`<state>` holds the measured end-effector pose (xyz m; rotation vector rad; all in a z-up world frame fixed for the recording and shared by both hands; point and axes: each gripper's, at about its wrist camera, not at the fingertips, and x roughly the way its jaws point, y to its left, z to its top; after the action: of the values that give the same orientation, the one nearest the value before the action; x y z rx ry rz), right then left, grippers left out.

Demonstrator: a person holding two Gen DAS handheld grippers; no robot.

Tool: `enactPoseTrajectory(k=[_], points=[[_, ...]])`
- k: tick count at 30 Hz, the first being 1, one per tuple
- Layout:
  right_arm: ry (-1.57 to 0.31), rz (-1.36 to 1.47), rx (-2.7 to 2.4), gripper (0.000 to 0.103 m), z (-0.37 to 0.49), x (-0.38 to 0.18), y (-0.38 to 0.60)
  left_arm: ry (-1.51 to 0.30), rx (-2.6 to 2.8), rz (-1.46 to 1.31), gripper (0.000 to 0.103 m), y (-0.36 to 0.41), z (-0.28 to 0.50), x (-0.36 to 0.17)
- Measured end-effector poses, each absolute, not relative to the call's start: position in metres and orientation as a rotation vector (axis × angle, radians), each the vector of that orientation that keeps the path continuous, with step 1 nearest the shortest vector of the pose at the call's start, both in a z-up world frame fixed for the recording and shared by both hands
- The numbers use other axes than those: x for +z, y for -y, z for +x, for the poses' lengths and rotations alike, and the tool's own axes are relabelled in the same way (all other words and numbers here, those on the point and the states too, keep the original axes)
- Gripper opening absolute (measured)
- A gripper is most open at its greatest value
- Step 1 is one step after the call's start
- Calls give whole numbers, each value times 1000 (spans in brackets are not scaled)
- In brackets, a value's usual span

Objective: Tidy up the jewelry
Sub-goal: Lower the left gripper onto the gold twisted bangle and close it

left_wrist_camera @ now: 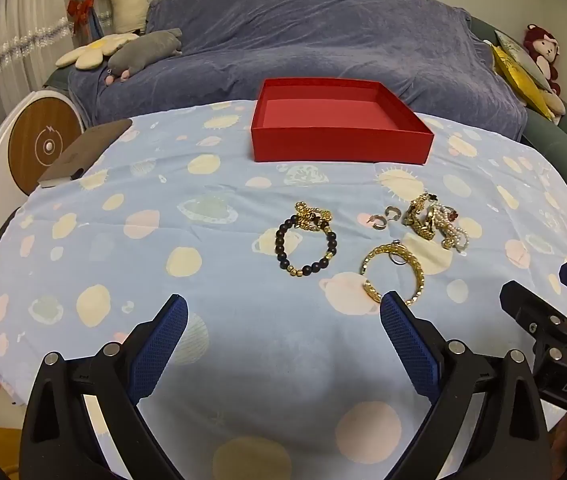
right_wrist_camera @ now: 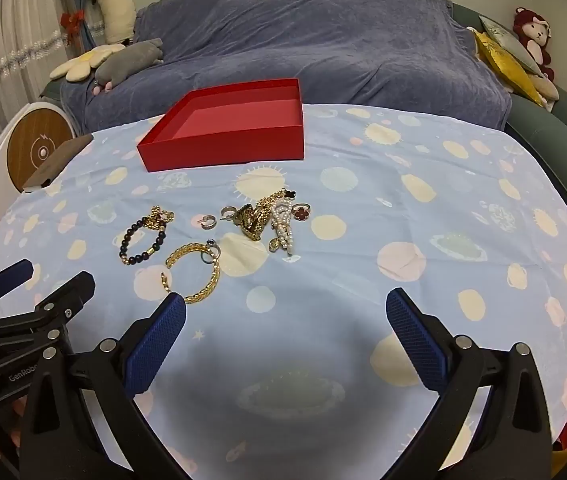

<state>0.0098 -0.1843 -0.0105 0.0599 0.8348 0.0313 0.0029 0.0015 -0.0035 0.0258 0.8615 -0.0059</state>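
An empty red box [left_wrist_camera: 341,144] [right_wrist_camera: 223,148] stands at the far side of a table under a light blue patterned cloth [left_wrist_camera: 163,240]. Jewelry lies loose in front of it: a black-and-gold bead bracelet [left_wrist_camera: 306,242] [right_wrist_camera: 143,240], a gold chain bracelet [left_wrist_camera: 393,274] [right_wrist_camera: 195,272], two small silver hoop earrings [left_wrist_camera: 385,218] [right_wrist_camera: 215,218], and a tangled pile of gold chains and pearls [left_wrist_camera: 435,220] [right_wrist_camera: 271,220]. My left gripper [left_wrist_camera: 283,312] hovers open near the table's front, short of the bracelets. My right gripper [right_wrist_camera: 285,308] is open too, right of the gold bracelet. Nothing is between either pair of fingers.
A dark notebook [left_wrist_camera: 87,152] lies at the table's left edge beside a round wooden-faced device [left_wrist_camera: 41,144]. Behind the table is a sofa under a blue-grey blanket [left_wrist_camera: 323,32] with plush toys [left_wrist_camera: 139,48] and cushions [left_wrist_camera: 519,72]. Each gripper shows at the edge of the other's view.
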Motion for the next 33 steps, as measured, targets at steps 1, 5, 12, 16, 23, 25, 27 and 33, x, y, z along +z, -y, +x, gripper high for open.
enactPoseTrajectory(k=[1, 5, 12, 16, 23, 25, 27, 33], points=[[-839, 73, 45, 98, 13, -12, 185, -875, -6, 16, 95, -3, 6, -7], [-852, 64, 30, 98, 25, -22, 188, -907, -45, -17, 95, -4, 17, -20], [-868, 116, -30, 98, 43, -31, 213, -954, -133, 21, 95, 22, 32, -42], [-866, 158, -49, 98, 49, -30, 229, -961, -162, 68, 95, 43, 40, -54], [-881, 165, -54, 98, 54, -36, 237, -944, -176, 59, 93, 61, 52, -61], [-884, 166, -44, 98, 55, -36, 236, -938, -177, 81, 91, 65, 55, -62], [-881, 156, -38, 98, 55, -36, 233, -928, -182, 87, 90, 69, 56, -62], [-878, 132, -27, 98, 57, -37, 227, -897, -184, 98, 54, 69, 61, -58]])
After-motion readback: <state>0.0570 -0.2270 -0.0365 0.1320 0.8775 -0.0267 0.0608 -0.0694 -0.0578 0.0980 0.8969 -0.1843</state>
